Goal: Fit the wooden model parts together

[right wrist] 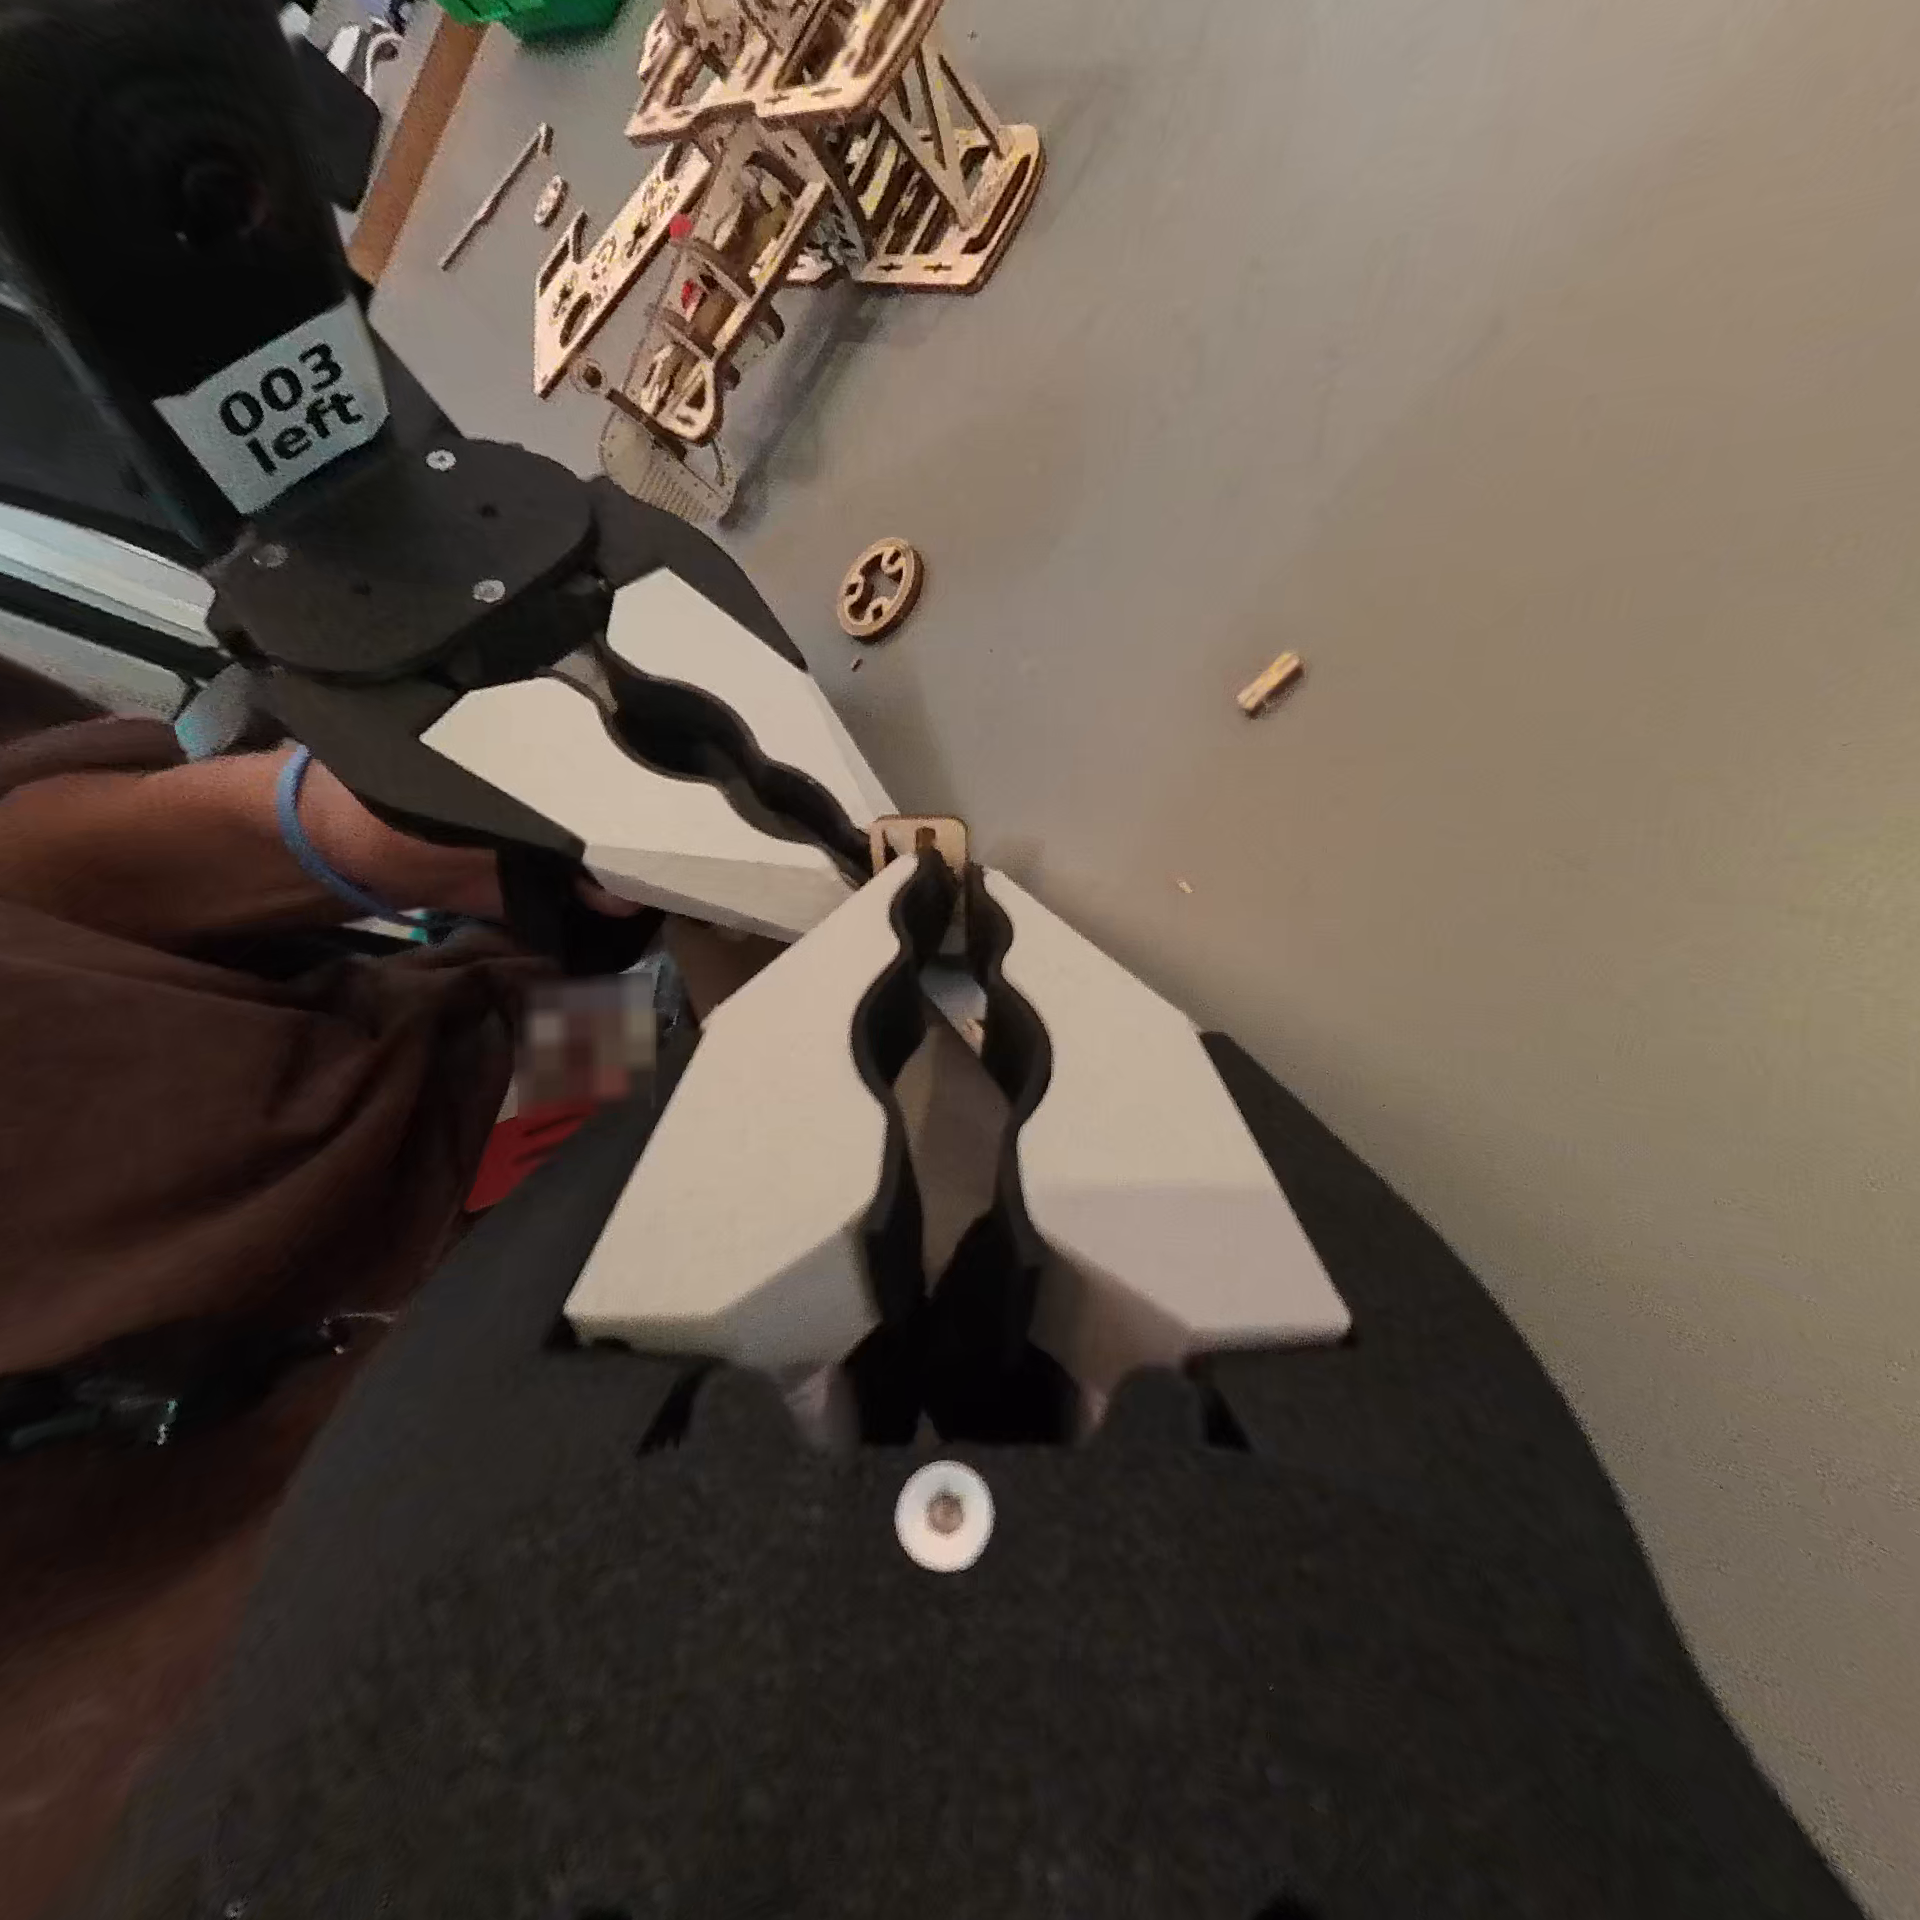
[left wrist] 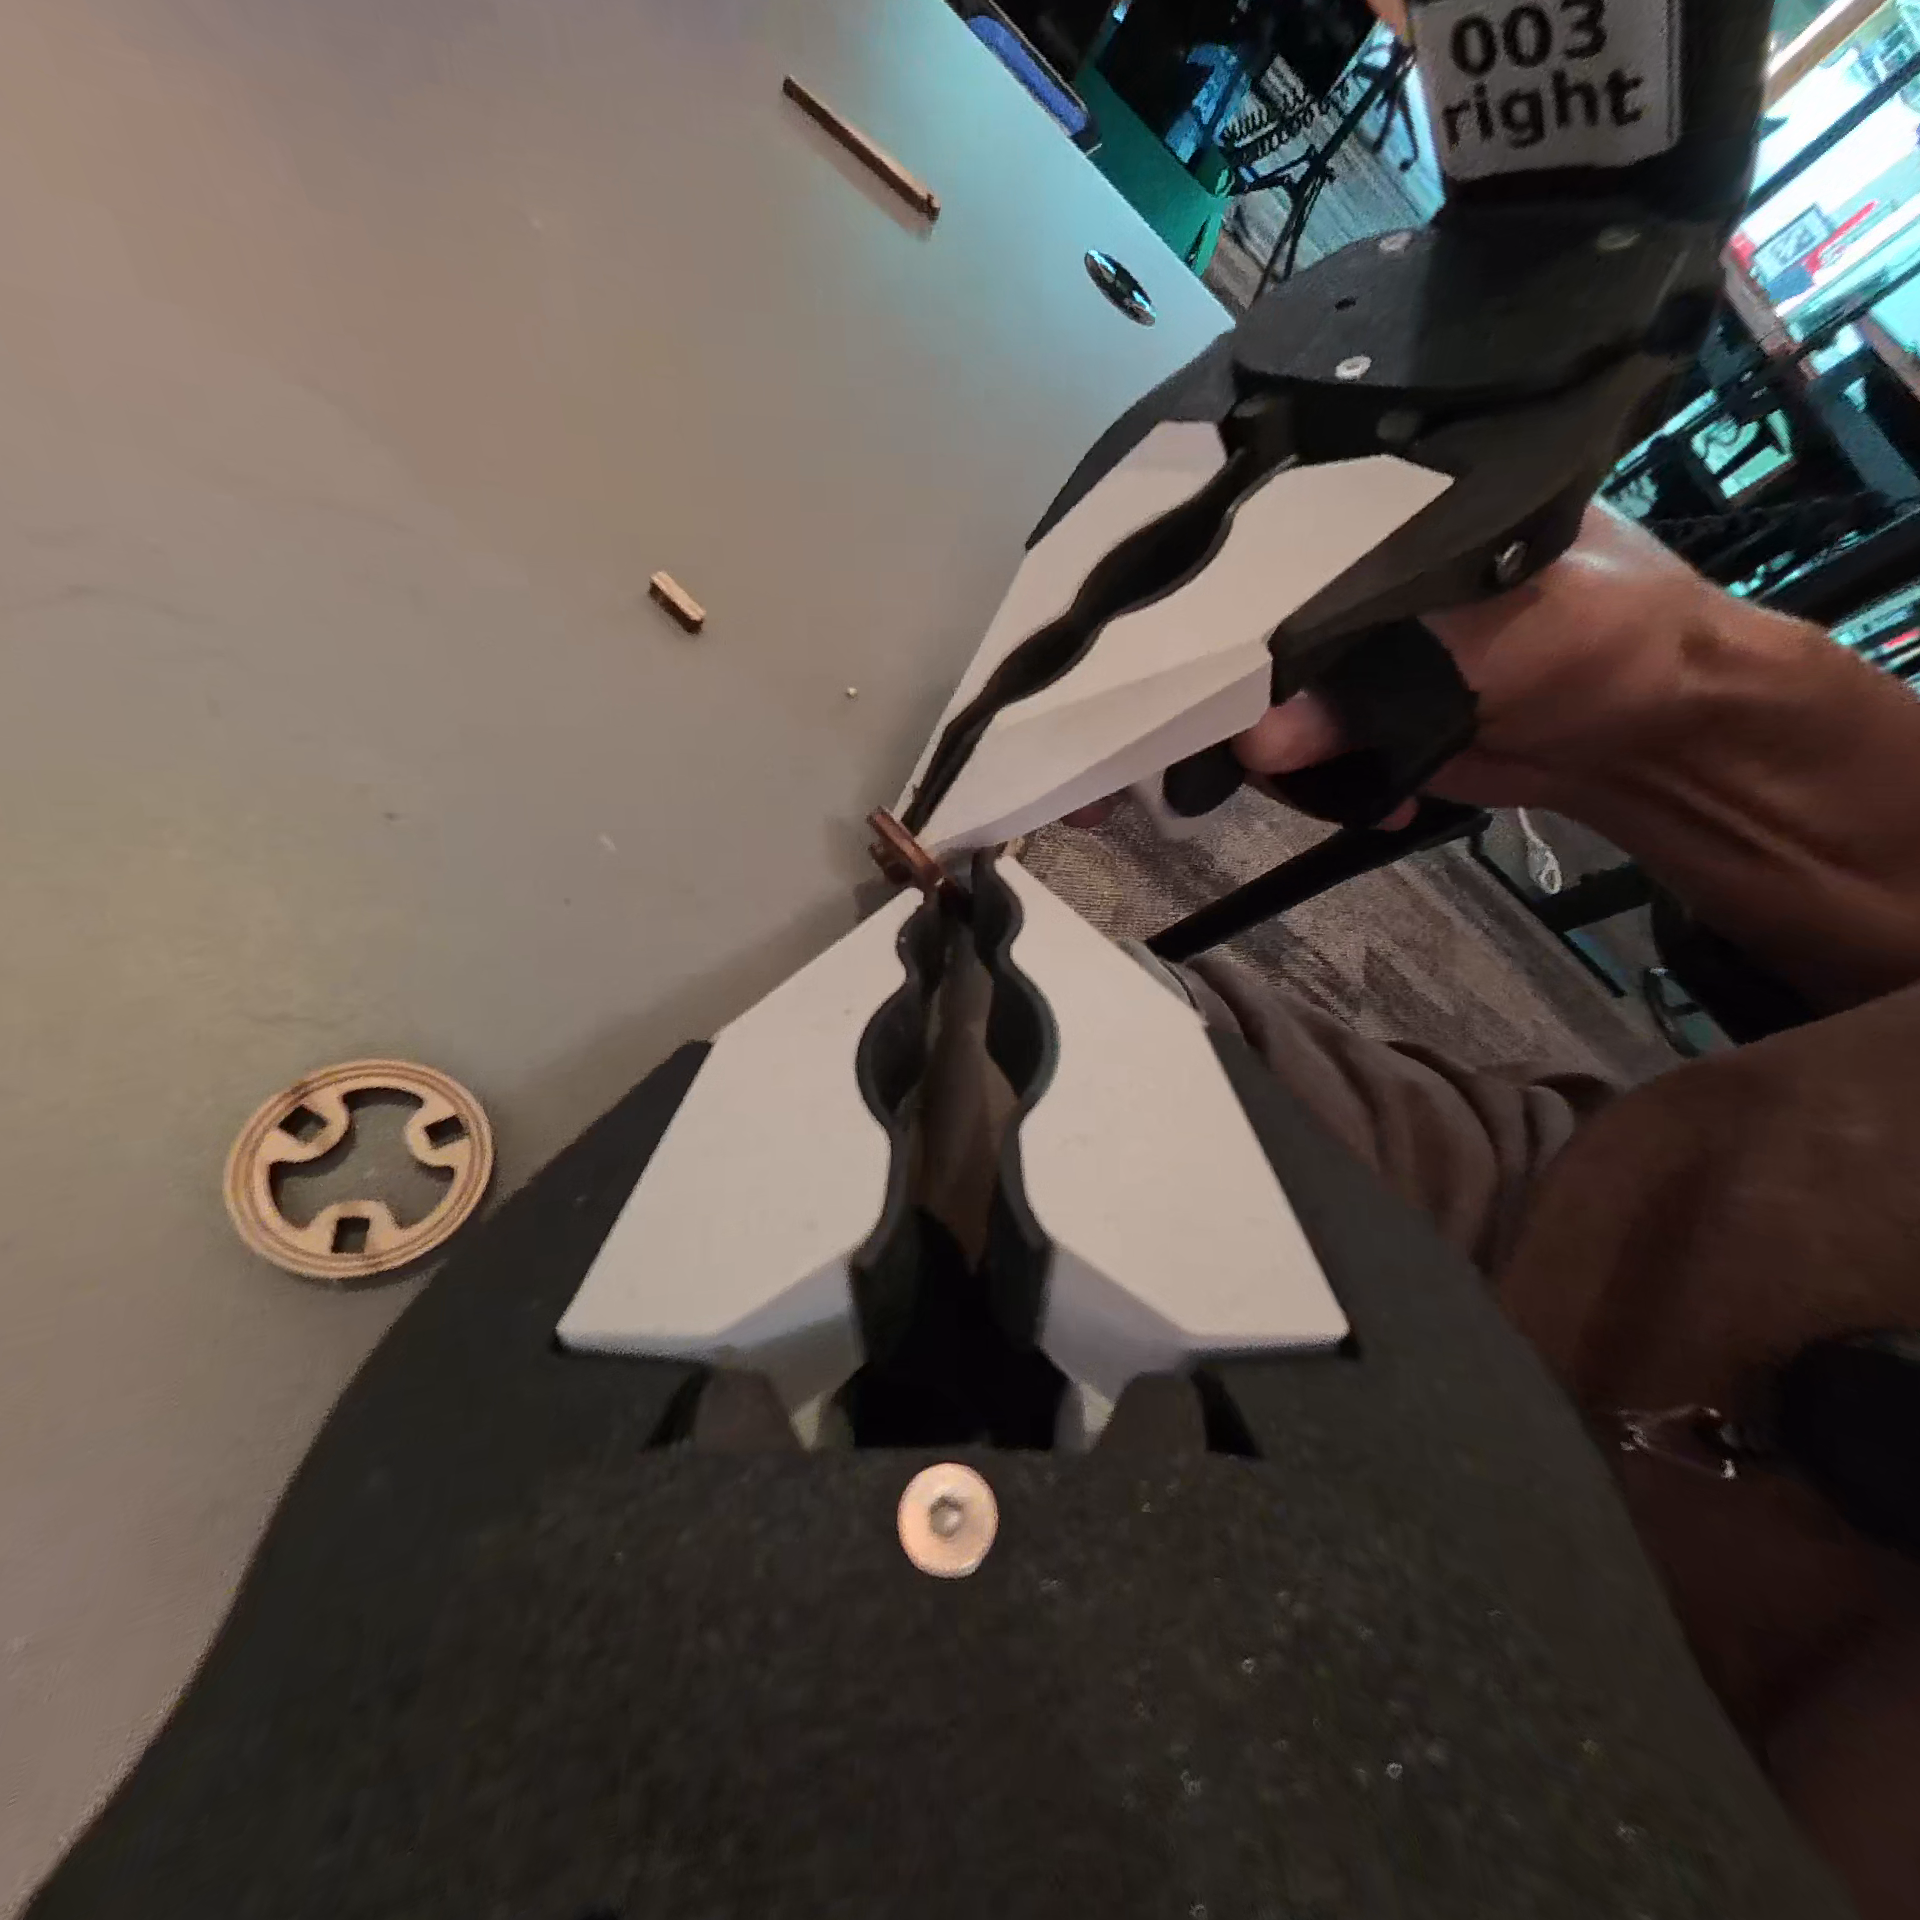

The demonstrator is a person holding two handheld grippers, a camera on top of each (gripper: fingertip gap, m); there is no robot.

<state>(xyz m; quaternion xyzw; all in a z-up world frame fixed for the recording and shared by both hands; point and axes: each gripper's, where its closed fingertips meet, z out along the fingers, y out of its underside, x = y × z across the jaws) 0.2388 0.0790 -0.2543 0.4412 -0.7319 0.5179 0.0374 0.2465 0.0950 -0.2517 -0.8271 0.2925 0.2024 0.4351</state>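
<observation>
Small flat plywood piece (right wrist: 918, 837), pinched between two white wedge-shaped hand-held grippers

Pale tan wooden ring (left wrist: 358, 1169), brown-edged; grey table (left wrist: 416, 520); black-and-white left gripper (left wrist: 961, 894); brown sleeve (right wrist: 208, 1091).

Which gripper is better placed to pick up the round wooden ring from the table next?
Neither is free: left gripper and right gripper are both shut on the small wooden piece. Once released, probably left: the ring lies close beside it.
</observation>
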